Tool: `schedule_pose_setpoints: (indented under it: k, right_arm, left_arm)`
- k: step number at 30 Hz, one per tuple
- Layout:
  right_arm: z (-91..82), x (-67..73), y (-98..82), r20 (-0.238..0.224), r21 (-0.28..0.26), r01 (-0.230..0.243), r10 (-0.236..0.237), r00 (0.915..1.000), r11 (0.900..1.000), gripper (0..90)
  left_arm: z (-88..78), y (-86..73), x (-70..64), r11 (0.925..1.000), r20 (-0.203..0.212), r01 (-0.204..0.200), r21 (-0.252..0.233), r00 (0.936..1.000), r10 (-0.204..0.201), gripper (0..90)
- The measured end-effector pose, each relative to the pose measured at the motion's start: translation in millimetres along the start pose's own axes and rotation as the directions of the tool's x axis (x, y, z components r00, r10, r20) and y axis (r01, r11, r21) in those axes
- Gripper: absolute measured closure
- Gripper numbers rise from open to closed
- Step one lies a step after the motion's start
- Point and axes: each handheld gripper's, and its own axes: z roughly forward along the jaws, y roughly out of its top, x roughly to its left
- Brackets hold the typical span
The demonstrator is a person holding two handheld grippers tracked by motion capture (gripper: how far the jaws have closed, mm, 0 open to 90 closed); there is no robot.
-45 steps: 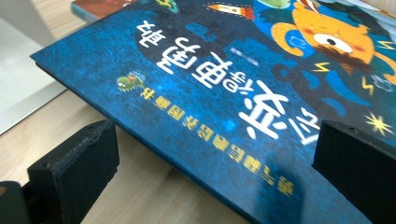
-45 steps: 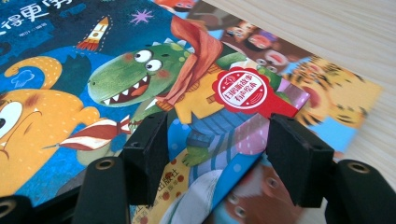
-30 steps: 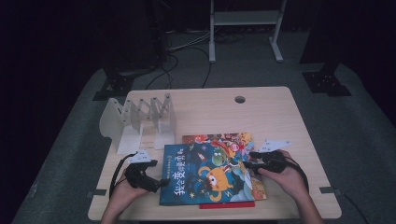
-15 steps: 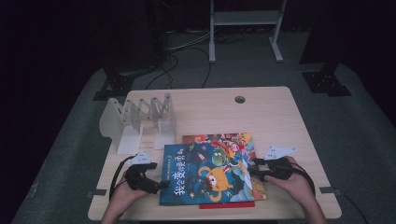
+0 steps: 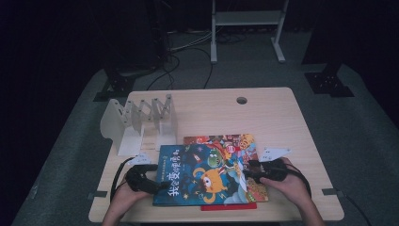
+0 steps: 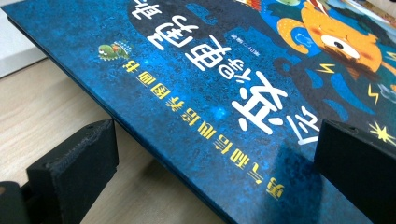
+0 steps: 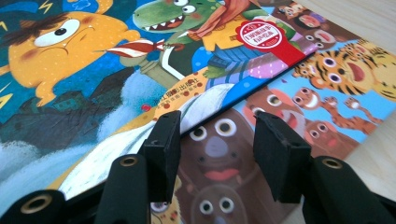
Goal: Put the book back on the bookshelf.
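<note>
White folding rack (image 5: 141, 123) — perhaps a book stand (empty) — on table (image 5: 263, 113).

Looked down and forward from high above the near edge of the table (image 5: 282, 113). Rode both grippers, pressed close and low over the blue book (image 5: 202, 176), apparently from opposite sides; shared that cover (image 6: 210, 93) (image 7: 70, 93) across all three views.

My work surface is a light wooden table (image 5: 282, 117) with a cable hole (image 5: 242, 100). Directly on it lie a white folding rack (image 5: 141, 120) and stacked picture books (image 5: 207, 174), lowest red.
</note>
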Motion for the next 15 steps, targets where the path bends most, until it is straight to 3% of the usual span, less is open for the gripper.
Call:
schedule_pose_setpoints:
  k: [8, 15]
  right_arm:
    - [3.4, 1.5, 2.5, -0.009, -0.003, 0.004, -0.004, 1.0000, 1.000, 50.6]
    - [3.3, 1.9, 2.6, -0.010, -0.001, 0.006, -0.006, 0.9999, 1.000, 52.0]
  left_arm:
    - [6.7, -3.0, 6.4, 0.9986, 0.064, 0.050, -0.015, 0.9968, -0.049, 0.0]
    - [10.1, -0.2, 4.4, 0.9974, 0.077, 0.072, 0.005, 0.9944, -0.072, 0.0]
